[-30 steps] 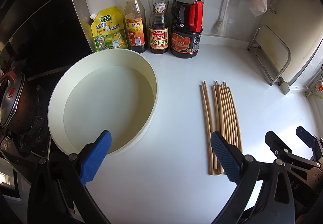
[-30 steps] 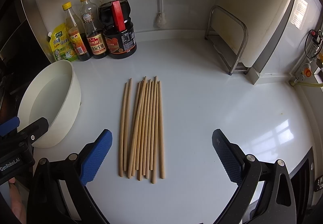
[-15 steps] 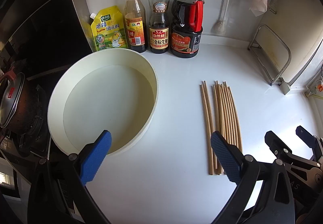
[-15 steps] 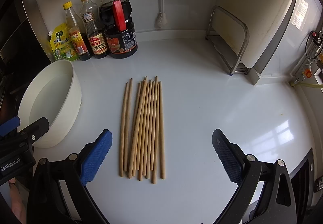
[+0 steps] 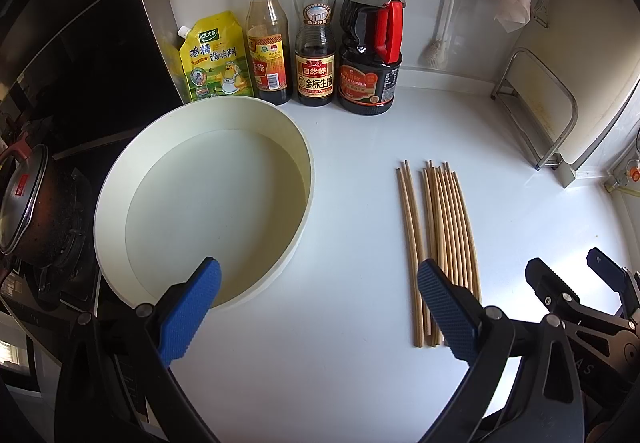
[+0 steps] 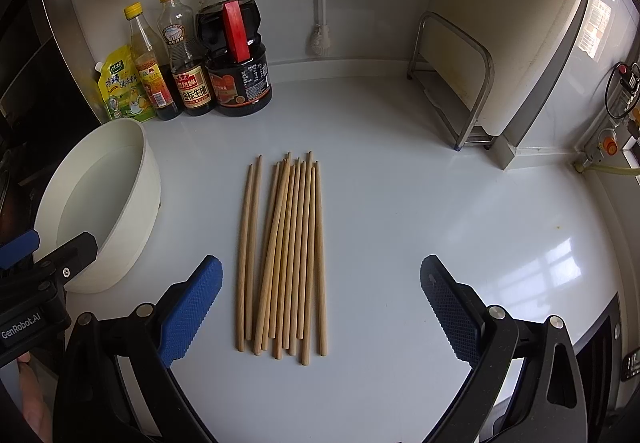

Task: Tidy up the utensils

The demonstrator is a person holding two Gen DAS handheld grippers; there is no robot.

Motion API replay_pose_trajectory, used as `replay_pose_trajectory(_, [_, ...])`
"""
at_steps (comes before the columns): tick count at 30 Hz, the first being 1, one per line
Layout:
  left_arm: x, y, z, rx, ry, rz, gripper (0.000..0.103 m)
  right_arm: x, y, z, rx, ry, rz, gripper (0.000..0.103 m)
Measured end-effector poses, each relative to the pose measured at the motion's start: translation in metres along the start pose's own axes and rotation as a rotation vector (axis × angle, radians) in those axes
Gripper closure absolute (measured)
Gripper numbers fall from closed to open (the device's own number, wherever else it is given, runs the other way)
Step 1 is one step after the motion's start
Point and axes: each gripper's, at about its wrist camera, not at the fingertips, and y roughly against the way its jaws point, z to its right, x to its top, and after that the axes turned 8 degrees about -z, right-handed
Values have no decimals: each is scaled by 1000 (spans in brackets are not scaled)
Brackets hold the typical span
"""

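Blue-padded left gripper (image 5: 318,309) jaws wide, empty | right gripper (image 6: 320,309) same

Bright daylight, window glare on countertop (image 6: 556,267), fisheye-warped dark edges

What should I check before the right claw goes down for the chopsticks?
1. Right claw open: ok, jaws wide apart and holding nothing.
2. Left claw open: ok, also holding nothing.
3. Wooden chopsticks in reach: ok, they lie flat on the white counter, their near ends between the right claw's jaws.
4. Single stick easy to pick: not ok, most lie bunched and touching, and one crosses the others.
5. White basin ready to receive: ok, it sits left of the chopsticks with nothing in it.
6. Sauce bottles out of the way: ok, they stand at the back wall.
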Motion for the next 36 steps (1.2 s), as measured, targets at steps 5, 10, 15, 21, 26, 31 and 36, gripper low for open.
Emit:
replay_pose_trajectory(5, [0, 0, 0, 0, 0, 0, 6, -1, 0, 0, -1, -1, 0, 8])
replay_pose_trajectory(10, [0, -2, -2, -1, 2, -5, 6, 0, -1, -1, 0, 0, -1, 8])
replay_pose_trajectory(15, [-1, -4, -3, 0, 3, -9, 6, 0, -1, -1, -1, -1, -1, 8])
replay_pose_trajectory(21, [-1, -5, -4, 1, 4, -11, 6, 1, -2, 0, -1, -2, -2, 8])
replay_pose_trajectory(26, [-1, -6, -4, 0, 2, -11, 6, 1, -3, -1, 0, -2, -4, 8])
replay_pose_trajectory(31, [0, -12, 2, -15, -9, -27, 6, -1, -10, 5, 16, 0, -15, 8])
replay_pose_trajectory(36, [0, -23, 19, -47, -46, -47, 6, -7, -19, 24, 12, -8, -20, 8])
